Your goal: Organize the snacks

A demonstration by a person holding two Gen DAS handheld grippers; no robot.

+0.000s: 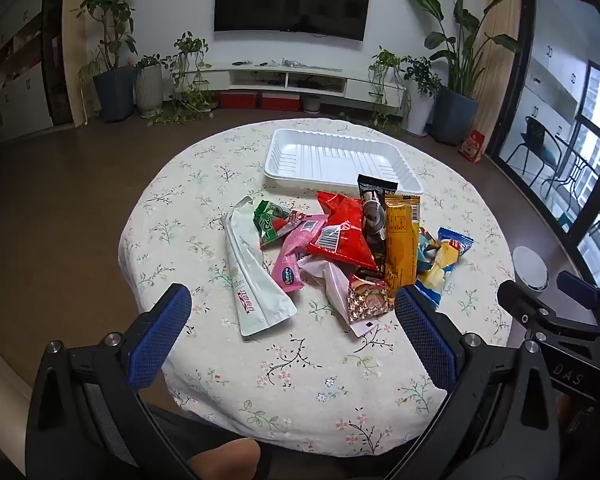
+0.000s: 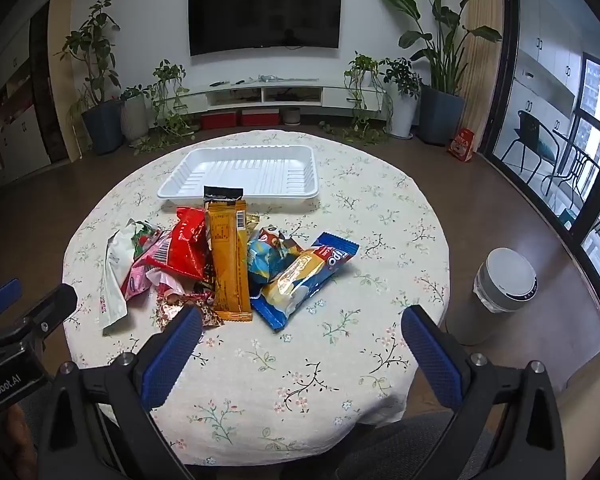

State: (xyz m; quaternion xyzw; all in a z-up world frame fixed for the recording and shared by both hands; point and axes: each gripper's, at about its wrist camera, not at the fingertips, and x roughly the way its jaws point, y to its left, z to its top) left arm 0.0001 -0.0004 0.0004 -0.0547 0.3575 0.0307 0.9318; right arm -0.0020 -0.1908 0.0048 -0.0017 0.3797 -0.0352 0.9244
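since nothing is yet placed in white tray (image 1: 340,156), task judged barely begun; snack packets (image 1: 340,244) heaped on tablecloth (image 1: 260,380) just before tray; left gripper (image 1: 292,320) and right gripper (image 2: 300,340) held wide apart, empty.

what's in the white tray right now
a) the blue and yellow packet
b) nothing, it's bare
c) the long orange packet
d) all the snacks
b: the white tray shows only its ribbed bottom, while the snack pile lies on the tablecloth in front of it, with only the black packet poking up in front of the tray's near rim.
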